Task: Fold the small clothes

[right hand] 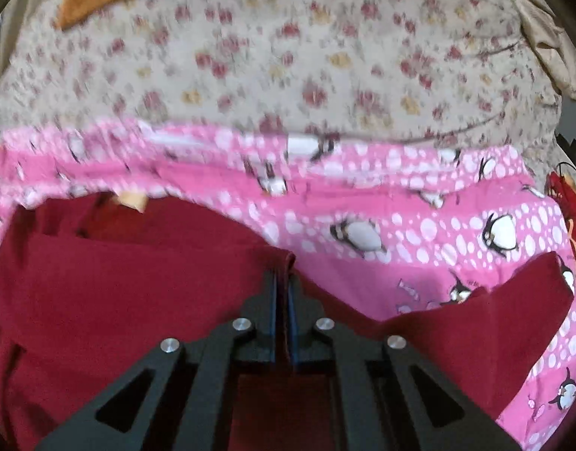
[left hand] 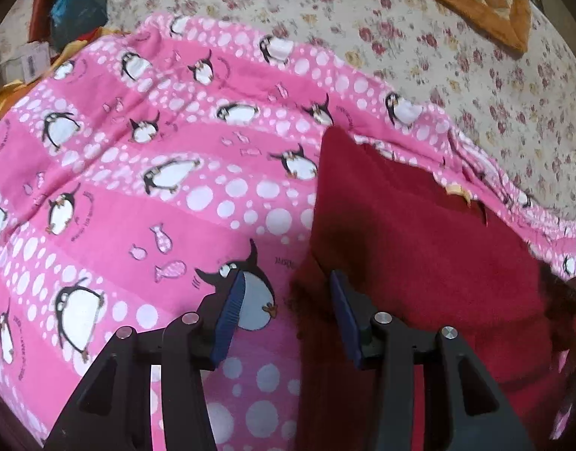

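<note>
One red garment [right hand: 118, 282] on one penguin blanket [left hand: 137, 188]; right gripper [right hand: 283, 293] jaws pinching its fold, left gripper [left hand: 288, 300] jaws apart.

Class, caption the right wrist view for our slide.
Right tongs pinch a fold of the dark red garment above the pink penguin blanket.

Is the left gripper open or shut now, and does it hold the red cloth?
Open. The left gripper has a wide gap between its blue pads, with pink penguin blanket visible through it; the red cloth lies beside, not gripped.

red garment [left hand: 419, 255]: 1 | pink penguin blanket [left hand: 145, 195]: 1 | floral sheet [left hand: 419, 37]: 1 | orange cloth [left hand: 468, 3]: 1
</note>
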`<state>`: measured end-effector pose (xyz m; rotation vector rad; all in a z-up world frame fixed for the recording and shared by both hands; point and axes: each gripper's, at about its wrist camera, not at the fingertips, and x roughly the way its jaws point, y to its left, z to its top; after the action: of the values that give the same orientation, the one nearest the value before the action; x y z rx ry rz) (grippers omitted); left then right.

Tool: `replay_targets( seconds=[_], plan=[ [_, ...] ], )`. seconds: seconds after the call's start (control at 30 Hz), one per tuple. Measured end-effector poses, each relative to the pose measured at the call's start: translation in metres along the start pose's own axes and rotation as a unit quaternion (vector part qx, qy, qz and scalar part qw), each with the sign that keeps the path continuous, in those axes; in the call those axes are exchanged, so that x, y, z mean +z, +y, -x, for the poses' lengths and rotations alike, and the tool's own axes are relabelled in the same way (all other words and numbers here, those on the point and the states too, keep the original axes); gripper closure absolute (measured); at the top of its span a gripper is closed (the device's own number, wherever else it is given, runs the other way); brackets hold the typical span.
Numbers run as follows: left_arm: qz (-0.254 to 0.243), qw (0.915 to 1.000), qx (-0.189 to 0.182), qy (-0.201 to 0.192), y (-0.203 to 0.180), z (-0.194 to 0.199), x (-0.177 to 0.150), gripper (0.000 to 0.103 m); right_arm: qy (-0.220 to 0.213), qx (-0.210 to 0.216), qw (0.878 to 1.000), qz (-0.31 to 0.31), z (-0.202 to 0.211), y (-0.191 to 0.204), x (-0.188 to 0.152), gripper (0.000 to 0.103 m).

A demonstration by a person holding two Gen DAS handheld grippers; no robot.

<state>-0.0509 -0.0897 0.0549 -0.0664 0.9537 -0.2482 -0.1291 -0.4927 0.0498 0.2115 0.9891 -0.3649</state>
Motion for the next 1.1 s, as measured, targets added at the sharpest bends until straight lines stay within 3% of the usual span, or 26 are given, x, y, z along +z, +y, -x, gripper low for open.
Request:
replay_targets(
  seconds=[0.1, 0.17, 0.33, 0.47, 0.5, 0.77, 0.8, 0.83, 0.87, 0.93, 1.1],
  plan=[
    [-0.001, 0.9993, -0.009, -0.037, -0.005, 0.013, 0.007, 0.077, 0.0, 0.012, 0.999, -0.03, 0.012, -0.007, -0.007, 0.084],
    [-0.007, 0.9991, -0.009, -0.04, -0.011, 0.012, 0.013, 0.077, -0.011, 0.023, 0.999, -0.041, 0.029, -0.01, -0.012, 0.062],
    [0.004, 0.9996, -0.027, -0.002, -0.015, -0.009, 0.019, 0.077, -0.008, 0.08, 0.997, -0.013, 0.054, 0.01, -0.025, 0.051],
    [0.015, 0.998, -0.052, 0.032, -0.013, -0.022, 0.02, 0.076, 0.023, 0.073, 0.997, 0.021, 0.032, 0.032, -0.039, 0.04],
    [0.01, 0.9978, -0.049, 0.043, -0.013, -0.027, 0.02, 0.074, 0.044, 0.063, 0.997, 0.032, 0.02, 0.037, -0.042, 0.04],
    [0.019, 0.9939, -0.079, 0.075, -0.008, -0.052, 0.027, 0.07, 0.021, 0.072, 0.996, 0.04, 0.042, 0.042, -0.04, 0.038],
    [0.015, 0.9935, -0.082, 0.077, -0.009, -0.054, 0.028, 0.079, 0.019, 0.073, 0.996, 0.039, 0.045, 0.041, -0.04, 0.038],
    [0.009, 0.9928, -0.087, 0.081, -0.011, -0.055, 0.03, 0.098, 0.018, 0.076, 0.996, 0.034, 0.047, 0.039, -0.041, 0.038],
    [0.002, 0.9925, -0.088, 0.085, -0.012, -0.056, 0.032, 0.103, 0.019, 0.079, 0.996, 0.029, 0.048, 0.038, -0.041, 0.038],
    [-0.007, 0.9928, -0.085, 0.084, -0.013, -0.052, 0.036, 0.103, 0.023, 0.092, 0.995, 0.016, 0.048, 0.035, -0.043, 0.038],
    [0.042, 0.9939, -0.084, 0.059, 0.018, -0.034, 0.052, 0.103, 0.031, 0.106, 0.994, 0.014, 0.047, 0.042, -0.046, 0.038]
  ],
)
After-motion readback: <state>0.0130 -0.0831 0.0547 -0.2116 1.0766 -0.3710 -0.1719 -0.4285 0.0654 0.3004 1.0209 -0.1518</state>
